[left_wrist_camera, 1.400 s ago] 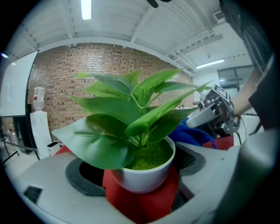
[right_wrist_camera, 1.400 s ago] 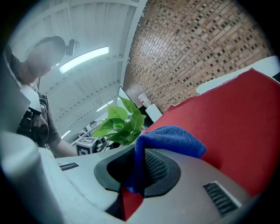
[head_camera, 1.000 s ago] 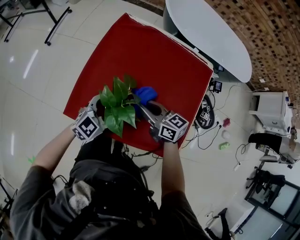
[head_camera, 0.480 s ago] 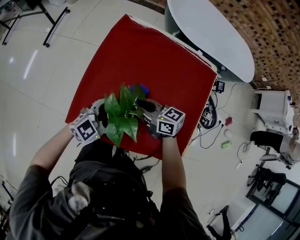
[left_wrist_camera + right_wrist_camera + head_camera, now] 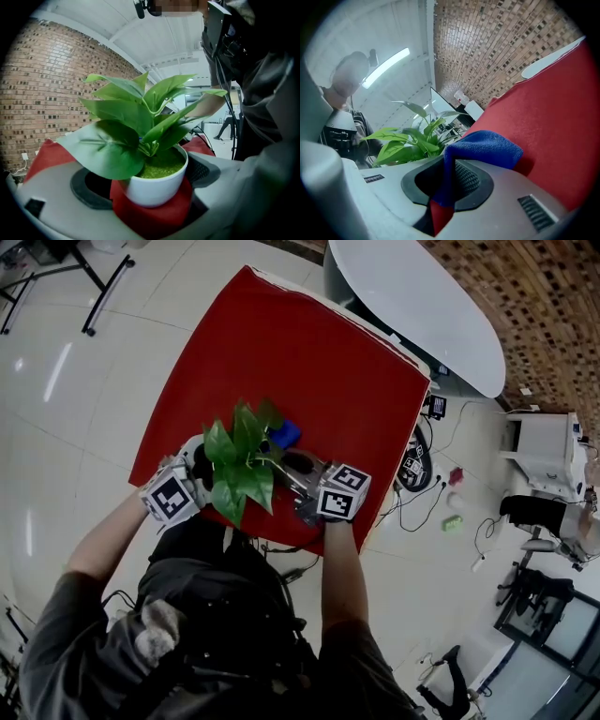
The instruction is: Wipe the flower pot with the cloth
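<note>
The person's dark-sleeved arms reach down to the near edge of a red table cover [image 5: 309, 362]; the torso hides that edge's middle. The left gripper [image 5: 149, 187] is clamped on the white flower pot [image 5: 159, 183]. Its right pad meets the rim, while a broad leaf covers the contact on the other side. The pot stands upright on the cover near the front edge. From the head view it is almost wholly hidden beneath the green leaves [image 5: 239, 460], which also mask the left gripper's jaw tips.

Just beside it, the right gripper [image 5: 445, 187] pinches the blue cloth [image 5: 487, 147]. One fold is caught between the pads and the rest bunches out past the tips over the red cover. In the head view the cloth lies at the far right side of the plant, partly under a leaf. Whether it touches the pot's wall cannot be told.

Beyond the cover stands a white oval table [image 5: 422, 306], cut off by the frame's top, with brick-patterned flooring [image 5: 544, 306] behind.
</note>
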### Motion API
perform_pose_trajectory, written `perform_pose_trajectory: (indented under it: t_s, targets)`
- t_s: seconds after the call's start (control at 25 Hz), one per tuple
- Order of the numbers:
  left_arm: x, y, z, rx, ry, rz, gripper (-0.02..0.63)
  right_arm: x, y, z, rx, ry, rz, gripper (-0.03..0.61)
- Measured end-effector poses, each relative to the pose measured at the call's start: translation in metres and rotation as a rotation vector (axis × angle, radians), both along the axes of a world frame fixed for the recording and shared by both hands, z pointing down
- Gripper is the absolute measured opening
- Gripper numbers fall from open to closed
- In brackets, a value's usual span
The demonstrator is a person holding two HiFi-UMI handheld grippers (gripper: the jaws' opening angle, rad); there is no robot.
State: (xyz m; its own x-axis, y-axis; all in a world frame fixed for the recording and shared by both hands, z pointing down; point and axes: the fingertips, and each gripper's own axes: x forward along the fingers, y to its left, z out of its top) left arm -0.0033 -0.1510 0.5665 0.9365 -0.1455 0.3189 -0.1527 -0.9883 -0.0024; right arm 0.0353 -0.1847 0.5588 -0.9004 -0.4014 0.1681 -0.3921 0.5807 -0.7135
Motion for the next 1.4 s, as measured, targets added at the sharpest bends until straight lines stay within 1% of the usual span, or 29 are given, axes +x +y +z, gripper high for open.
perform_pose_trajectory:
  t_s: [0.12,0.32,0.56,0.76,0.84,0.96,1.16,1.24,1.32,1.4]
  targets:
    - [0.002,0.004,-0.005,0.001,0.011,-0.027,0.493,0.003,0.018,-0.004,-0.009,-0.012,0.012,0.051]
    - [0.018,0.006,-0.001,-0.004,0.032,-0.088,0.494,0.019,0.042,0.004,-0.027,-0.028,0.028,0.051]
    - [0.016,0.006,-0.005,-0.009,0.044,-0.196,0.495,0.009,0.070,-0.002,-0.034,-0.012,0.014,0.051]
    - [0.019,0.004,-0.001,-0.008,0.050,-0.294,0.497,0.019,0.082,0.001,-0.020,0.011,0.069,0.051]
    - [0.018,0.004,0.003,-0.010,0.037,-0.333,0.499,0.025,0.086,-0.002,-0.002,0.032,0.092,0.052]
    - [0.012,0.004,0.003,0.003,0.026,-0.373,0.500,0.032,0.092,-0.010,0.034,0.055,0.116,0.052]
    - [-0.002,0.012,0.005,0.000,0.024,-0.433,0.503,0.050,0.107,-0.019,0.053,0.066,0.165,0.052]
    - [-0.012,0.018,0.001,-0.011,0.037,-0.484,0.503,0.059,0.115,-0.026,0.067,0.073,0.183,0.052]
    - [-0.027,0.027,-0.008,-0.019,0.059,-0.554,0.503,0.068,0.125,-0.039,0.087,0.081,0.209,0.052]
    - [-0.044,0.037,-0.028,-0.006,0.080,-0.626,0.499,0.082,0.135,-0.058,0.118,0.087,0.249,0.052]
